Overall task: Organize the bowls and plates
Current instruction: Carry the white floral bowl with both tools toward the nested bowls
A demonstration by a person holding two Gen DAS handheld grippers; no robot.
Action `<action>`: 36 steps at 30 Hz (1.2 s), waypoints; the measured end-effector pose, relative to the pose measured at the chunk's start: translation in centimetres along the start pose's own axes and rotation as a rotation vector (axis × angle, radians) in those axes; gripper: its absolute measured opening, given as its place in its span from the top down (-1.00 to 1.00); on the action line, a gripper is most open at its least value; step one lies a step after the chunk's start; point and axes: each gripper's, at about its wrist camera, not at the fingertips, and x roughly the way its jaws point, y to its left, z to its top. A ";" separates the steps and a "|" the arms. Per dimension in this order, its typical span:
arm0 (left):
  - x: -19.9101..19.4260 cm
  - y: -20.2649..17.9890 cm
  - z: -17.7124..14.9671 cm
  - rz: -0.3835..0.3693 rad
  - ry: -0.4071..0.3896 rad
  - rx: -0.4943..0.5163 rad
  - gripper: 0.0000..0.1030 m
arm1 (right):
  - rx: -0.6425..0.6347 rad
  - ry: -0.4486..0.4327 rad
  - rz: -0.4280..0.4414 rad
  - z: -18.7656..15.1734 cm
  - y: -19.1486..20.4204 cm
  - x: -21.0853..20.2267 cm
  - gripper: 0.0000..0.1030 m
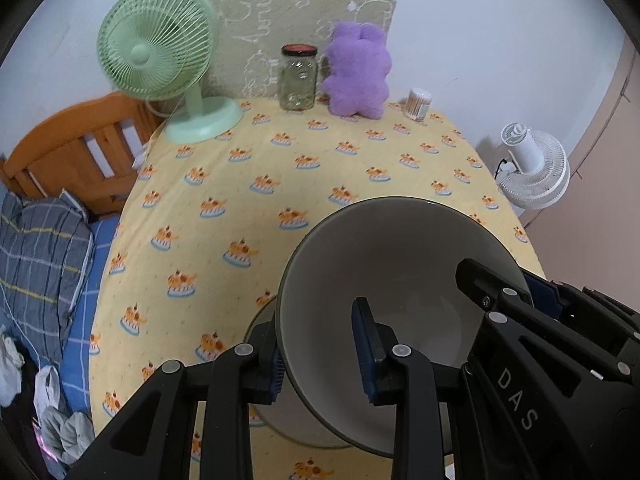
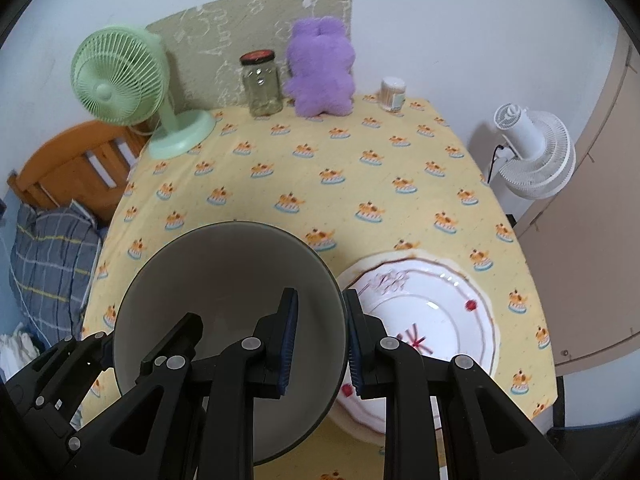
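A big round bowl is held up over the table, with a gripper on each side of its rim. The bowl is tipped, so its open mouth is turned toward the cameras and a little upward. It is round, so no long side can be picked out. The inside is smooth and pale grey, the outside is dark, and nothing is seen in it.

The left gripper is clamped on the bowl's left rim, with one blue ribbed pad inside and one outside. The right gripper is clamped on the right rim in the same way.

Just right of the bowl, a white plate is seen lying flat on the table. It is shiny, with a wavy edge, a thin brown line and small red marks. No food is seen on it.

The table is covered by a soft yellow cloth with little cake pictures. At the far edge a green fan with a wire cage is stood, then a glass jar with a dark lid, which looks empty, then a fluffy purple toy, then a small tub of cotton swabs. Past the table's right side a white fan is seen
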 end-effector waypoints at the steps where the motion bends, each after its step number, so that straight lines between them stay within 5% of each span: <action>1: 0.1 0.4 -0.3 0.000 0.005 -0.007 0.47 | -0.004 0.003 0.002 -0.2 0.3 0.1 0.49; 19: 2.2 3.8 -3.5 0.015 0.080 -0.074 0.47 | -0.068 0.105 0.009 -2.7 3.8 3.1 0.49; 36: 4.1 4.0 -3.7 0.026 0.117 -0.094 0.46 | -0.123 0.094 -0.010 -2.4 4.3 4.5 0.50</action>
